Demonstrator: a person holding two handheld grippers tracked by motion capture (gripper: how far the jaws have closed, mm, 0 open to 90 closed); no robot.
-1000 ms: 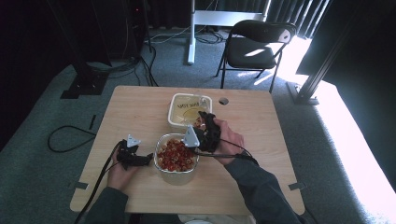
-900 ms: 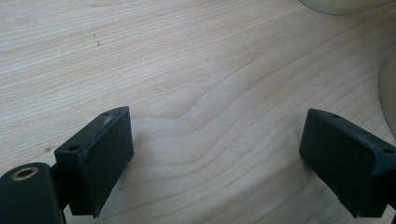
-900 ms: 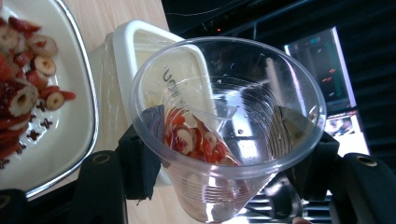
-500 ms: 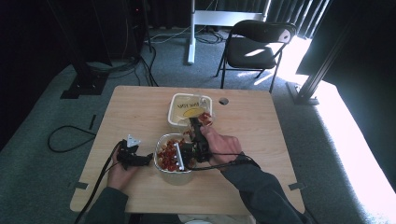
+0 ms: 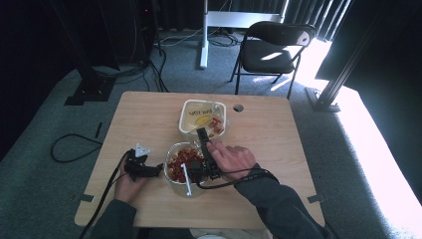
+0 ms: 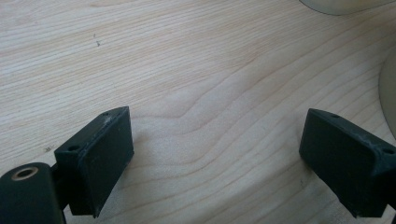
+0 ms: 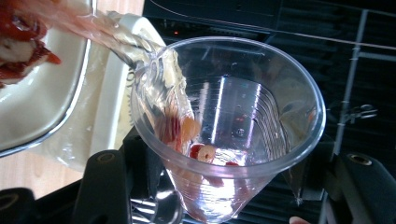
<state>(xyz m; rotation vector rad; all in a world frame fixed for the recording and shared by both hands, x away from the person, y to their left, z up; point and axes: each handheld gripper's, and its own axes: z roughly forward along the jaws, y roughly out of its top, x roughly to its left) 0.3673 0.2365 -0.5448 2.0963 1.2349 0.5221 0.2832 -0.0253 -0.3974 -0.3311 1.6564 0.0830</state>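
Between the pads of the right tongs (image 7: 224,186) a clear plastic cup (image 7: 226,126) is gripped, held tilted so that its mouth faces the camera riding on them; the jaws stand about midway and have just been closing a little onto the cup's ribbed wall. Inside the cup only a few red and pale bits are seen, some stuck to the wall and a couple near the bottom, so most of its load is judged to have been tipped out already. Just beside the cup's rim, to its upper left in the right gripper view, a white tub (image 7: 42,93) with red pieces in it and a wrinkled film at its edge is seen. From above, the right tongs (image 5: 201,167) are found over the round bowl (image 5: 185,163) of red pieces, with a white spoon-like handle (image 5: 186,180) lying across its near rim, and the squarish white tub (image 5: 201,117) sits just beyond them on the worktop (image 5: 268,149). What is left, by this reading, is to shake out the last bits or to take another scoop; which container is being filled cannot be told for certain. To the far side of the bowl from the right tongs, the left tongs (image 5: 149,171) lie low on the worktop, and their jaws are spread wide over bare wood in the left gripper view (image 6: 215,158), nothing being held or touched by them.
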